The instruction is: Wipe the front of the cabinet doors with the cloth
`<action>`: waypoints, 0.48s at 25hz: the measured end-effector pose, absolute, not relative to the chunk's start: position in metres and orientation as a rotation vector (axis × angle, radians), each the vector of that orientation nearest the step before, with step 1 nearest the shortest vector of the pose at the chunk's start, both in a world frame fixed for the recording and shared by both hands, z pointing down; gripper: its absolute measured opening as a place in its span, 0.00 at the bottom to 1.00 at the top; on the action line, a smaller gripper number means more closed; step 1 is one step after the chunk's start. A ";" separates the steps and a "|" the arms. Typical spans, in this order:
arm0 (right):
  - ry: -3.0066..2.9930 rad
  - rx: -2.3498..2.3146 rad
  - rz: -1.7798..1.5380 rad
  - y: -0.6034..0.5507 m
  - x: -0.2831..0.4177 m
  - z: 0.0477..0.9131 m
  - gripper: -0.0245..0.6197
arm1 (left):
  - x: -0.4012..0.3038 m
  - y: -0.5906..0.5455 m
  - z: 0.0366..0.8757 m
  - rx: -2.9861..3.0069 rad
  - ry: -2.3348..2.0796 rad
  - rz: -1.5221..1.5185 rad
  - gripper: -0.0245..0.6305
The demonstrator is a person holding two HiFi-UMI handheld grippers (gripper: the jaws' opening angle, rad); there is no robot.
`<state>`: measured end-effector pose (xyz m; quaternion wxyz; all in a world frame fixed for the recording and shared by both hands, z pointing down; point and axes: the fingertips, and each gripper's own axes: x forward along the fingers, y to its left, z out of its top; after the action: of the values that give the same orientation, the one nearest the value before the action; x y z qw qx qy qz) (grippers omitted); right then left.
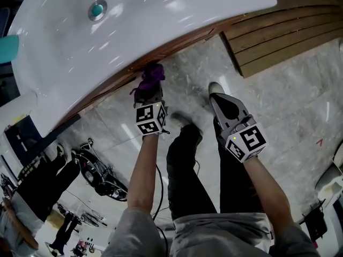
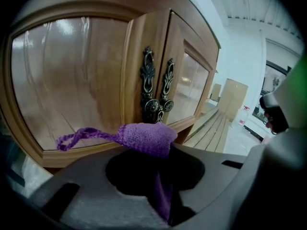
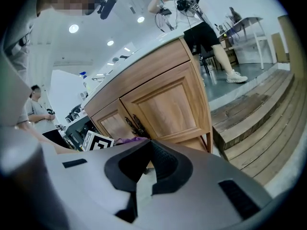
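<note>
In the left gripper view the purple knitted cloth (image 2: 146, 138) bulges out of my left gripper (image 2: 154, 150), which is shut on it; a thin loop of it trails left. It sits close to the bottom rail of the wooden cabinet doors (image 2: 72, 80), just below the two ornate dark handles (image 2: 156, 87). From the head view the cloth (image 1: 153, 74) is at the cabinet front under the counter, with the left gripper (image 1: 151, 88) behind it. My right gripper (image 1: 216, 89) hangs to the right, away from the doors, shut and holding nothing. The right gripper view shows its tips (image 3: 149, 141) meeting before the cabinet (image 3: 168, 107).
A white sink counter (image 1: 134, 25) overhangs the cabinet. Wooden steps (image 1: 284, 36) rise to the right of it, on a grey marble floor (image 1: 289, 106). The holder's dark-trousered legs (image 1: 187, 165) stand below the grippers. People stand beyond the counter (image 3: 192, 13).
</note>
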<state>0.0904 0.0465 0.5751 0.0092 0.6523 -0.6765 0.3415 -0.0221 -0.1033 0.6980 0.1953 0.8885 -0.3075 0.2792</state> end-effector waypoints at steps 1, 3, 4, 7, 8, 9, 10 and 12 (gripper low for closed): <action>-2.121 2.028 1.068 0.047 0.090 0.570 0.05 | -0.022 -0.099 0.691 2.485 -0.868 0.772 0.15; -2.140 2.006 1.062 0.045 0.089 0.558 0.05 | -0.022 -0.092 0.673 2.479 -0.882 0.747 0.15; -2.151 1.995 1.057 0.043 0.088 0.552 0.05 | -0.023 -0.089 0.664 2.479 -0.889 0.735 0.15; -2.179 1.978 1.044 0.038 0.089 0.534 0.05 | -0.025 -0.082 0.637 2.481 -0.908 0.709 0.15; -2.187 1.971 1.036 0.036 0.089 0.528 0.05 | -0.026 -0.081 0.629 2.478 -0.918 0.700 0.15; -2.195 1.965 1.026 0.033 0.090 0.523 0.05 | -0.027 -0.080 0.621 2.472 -0.930 0.688 0.15; -2.203 1.961 1.015 0.030 0.091 0.517 0.05 | -0.028 -0.079 0.613 2.464 -0.944 0.673 0.15; -2.222 1.957 0.997 0.024 0.093 0.505 0.05 | -0.028 -0.077 0.594 2.454 -0.969 0.641 0.15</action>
<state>0.0927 0.0235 0.5049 0.0088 0.6263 -0.7111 0.3193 -0.0280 -0.0773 0.5944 0.2117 0.8833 -0.3487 0.2309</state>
